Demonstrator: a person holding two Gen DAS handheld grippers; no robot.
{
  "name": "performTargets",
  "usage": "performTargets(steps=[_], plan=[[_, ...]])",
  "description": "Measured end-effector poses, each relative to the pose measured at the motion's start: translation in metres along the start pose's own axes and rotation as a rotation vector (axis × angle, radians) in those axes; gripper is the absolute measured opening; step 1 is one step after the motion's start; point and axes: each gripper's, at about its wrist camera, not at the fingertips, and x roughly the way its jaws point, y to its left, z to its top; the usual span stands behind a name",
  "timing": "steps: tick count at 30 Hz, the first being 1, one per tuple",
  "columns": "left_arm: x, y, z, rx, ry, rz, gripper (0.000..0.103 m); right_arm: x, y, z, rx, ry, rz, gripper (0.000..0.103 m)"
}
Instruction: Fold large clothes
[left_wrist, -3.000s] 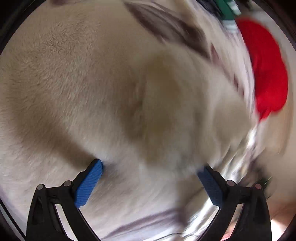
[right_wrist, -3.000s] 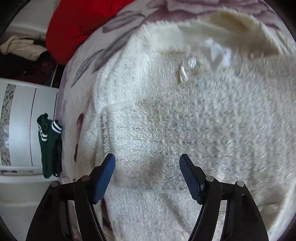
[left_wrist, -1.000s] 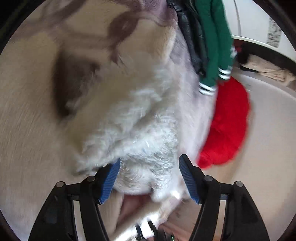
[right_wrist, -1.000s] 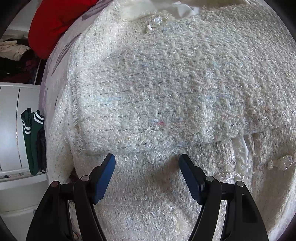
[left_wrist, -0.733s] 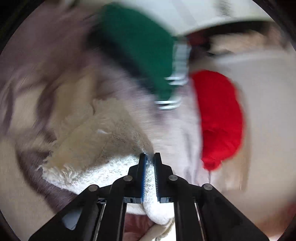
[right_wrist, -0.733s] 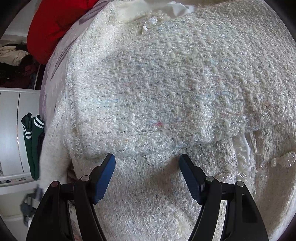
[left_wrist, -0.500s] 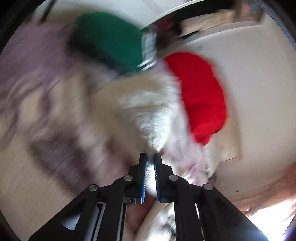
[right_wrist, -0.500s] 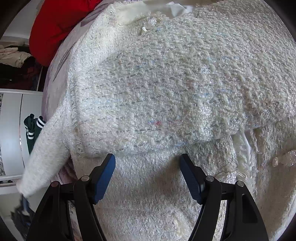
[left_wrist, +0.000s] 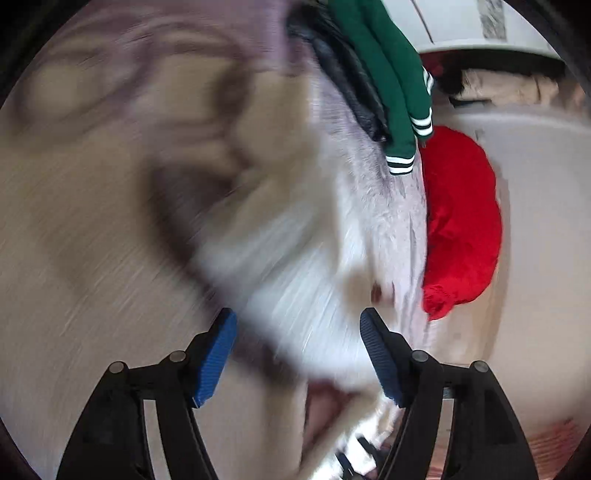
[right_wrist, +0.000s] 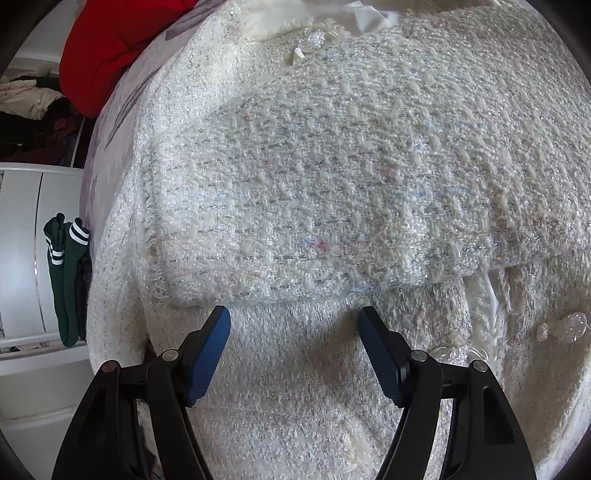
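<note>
Cream-white fuzzy tweed jacket (right_wrist: 332, 192) lies spread over floral purple-grey bedspread (right_wrist: 110, 122), one sleeve folded across body. Right gripper (right_wrist: 295, 347) hovers above it, blue-padded jaws wide apart, gripping nothing. Left gripper (left_wrist: 297, 350) jaws opening, blurred white fabric between them, pads not pressing. Red garment (left_wrist: 461, 229) far right; green striped-cuff garment (left_wrist: 388, 85) beyond.

Left wrist view heavily motion-blurred; right wrist view sharp, bright daylight, fisheye-warped edges.

item: cream tweed jacket (right_wrist: 332, 184) | state: sleeve folded across front | place: floral bedspread (right_wrist: 110, 110)
</note>
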Motion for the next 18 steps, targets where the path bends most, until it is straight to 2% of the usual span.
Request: performTargets(steps=[2,3,4,5,7,9,11,14,15,17,18], plan=[[0.019,-0.012,0.021,0.033,-0.049,0.042,0.063,0.002,0.001,-0.001,0.003,0.000,0.000,0.074],[0.020,-0.021,0.030,0.063,-0.093,0.042,0.054,0.002,0.002,-0.002,0.005,-0.002,0.000,0.074],[0.020,-0.035,0.039,0.106,-0.127,0.053,0.013,0.003,0.003,-0.002,0.007,-0.005,-0.001,0.074],[0.020,-0.047,0.046,0.156,-0.137,0.049,0.009,0.004,0.003,-0.004,0.009,-0.007,0.000,0.074],[0.010,-0.067,0.058,0.226,-0.181,0.024,0.009,0.005,0.003,-0.006,0.013,-0.012,0.004,0.074],[0.007,-0.061,0.063,0.229,-0.181,0.011,0.010,0.005,0.000,-0.006,0.018,-0.017,0.009,0.074],[0.010,-0.043,0.070,0.176,-0.115,0.043,0.014,0.004,-0.005,-0.005,0.022,-0.017,0.013,0.074],[0.012,-0.009,0.066,0.079,0.042,0.076,0.018,0.003,-0.010,-0.003,0.021,-0.017,0.009,0.074],[0.003,-0.003,0.057,0.091,0.056,0.084,0.021,0.003,-0.011,-0.002,0.022,-0.016,0.008,0.074],[-0.016,-0.001,0.042,0.159,0.062,0.145,0.034,0.003,-0.011,0.000,0.025,-0.012,0.006,0.074],[-0.024,-0.004,0.038,0.192,0.072,0.143,0.034,0.004,-0.011,0.001,0.025,-0.008,0.005,0.074]])
